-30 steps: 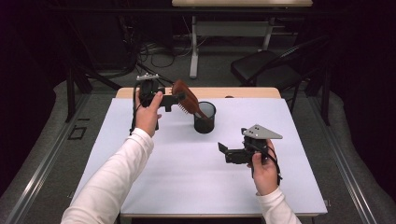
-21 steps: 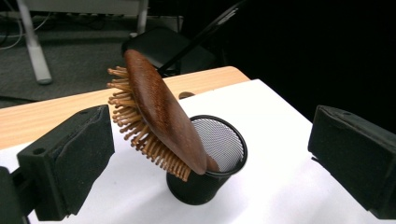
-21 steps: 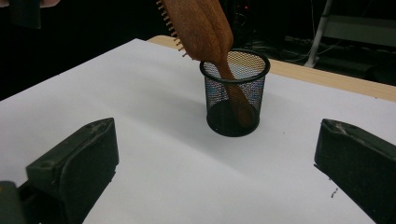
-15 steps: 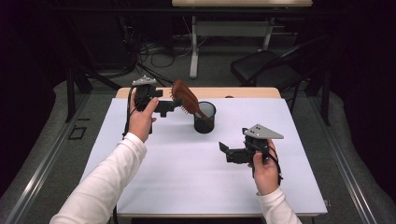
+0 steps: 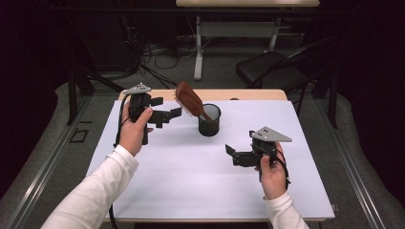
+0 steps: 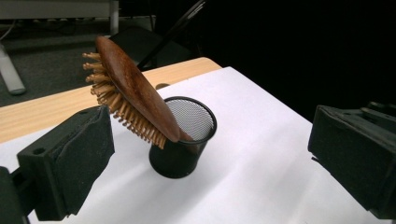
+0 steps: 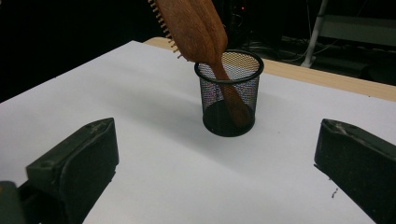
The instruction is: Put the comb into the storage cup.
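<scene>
High view: hairbrush (image 5: 189, 100) just right of left gripper (image 5: 175, 112), apart.

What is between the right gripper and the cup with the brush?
Nothing: just bare white table. In the right gripper view, the open fingers of the right gripper frame the cup holding the brush.

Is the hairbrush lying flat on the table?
No, the hairbrush stands tilted with its handle down inside the black mesh cup.

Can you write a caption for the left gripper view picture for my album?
Wooden hairbrush leaning handle-down in a black mesh cup.
</scene>
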